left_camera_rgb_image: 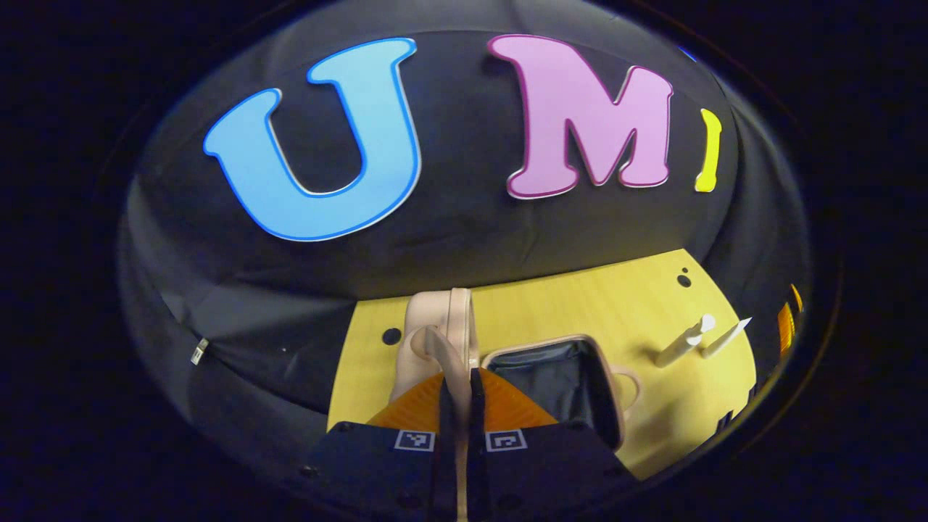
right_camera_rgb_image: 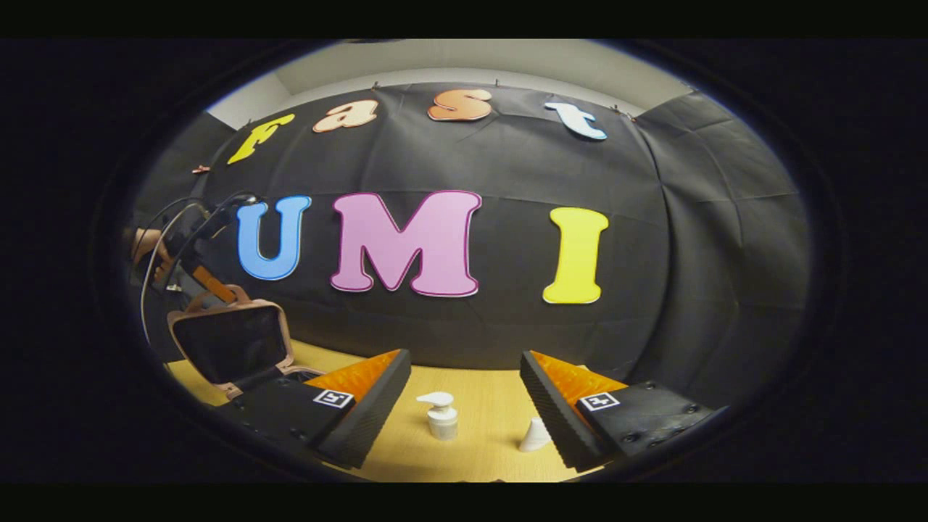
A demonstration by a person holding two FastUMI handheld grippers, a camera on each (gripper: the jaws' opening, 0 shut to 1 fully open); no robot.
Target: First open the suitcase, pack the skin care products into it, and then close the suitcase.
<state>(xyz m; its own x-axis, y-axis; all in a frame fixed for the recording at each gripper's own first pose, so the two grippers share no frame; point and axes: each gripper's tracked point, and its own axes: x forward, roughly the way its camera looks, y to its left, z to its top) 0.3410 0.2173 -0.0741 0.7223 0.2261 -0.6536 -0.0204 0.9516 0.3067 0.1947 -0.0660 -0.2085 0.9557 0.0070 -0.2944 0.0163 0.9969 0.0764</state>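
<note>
Left claw (left_camera_rgb_image: 458,406): fingers pressed together, pinching the raised lid (left_camera_rgb_image: 444,341) of the small beige, rounded-corner suitcase (left_camera_rgb_image: 558,384) at its edge. The lid stands near upright; the dark-lined base lies open on the pale wooden counter (left_camera_rgb_image: 594,304). In the right gripper view the same suitcase (right_camera_rgb_image: 232,341) sits at the far left of the counter (right_camera_rgb_image: 478,420), lid up, with the left claw and the hand (right_camera_rgb_image: 148,250) holding it above and behind the lid.

Right claw (right_camera_rgb_image: 464,406): fingers spread wide, holding nothing, hovering above the counter. Between them, farther ahead, stand a small white plastic pump bottle (right_camera_rgb_image: 441,417) and a white tapered tube (right_camera_rgb_image: 536,435), apart from each other and well apart from the suitcase. The left gripper view shows the same two white products (left_camera_rgb_image: 696,337) near the counter's right end.

Assessment: opening appears complete; packing has not begun.

Handling: the bottle is judged light, rigid and smooth, so liable to slip or topple. Take it across the body below the pump head, not by the spout. The tube is probably softer; grip it at mid-body with moderate pressure. The lid looks semi-stiff and may drop shut if released.
</note>
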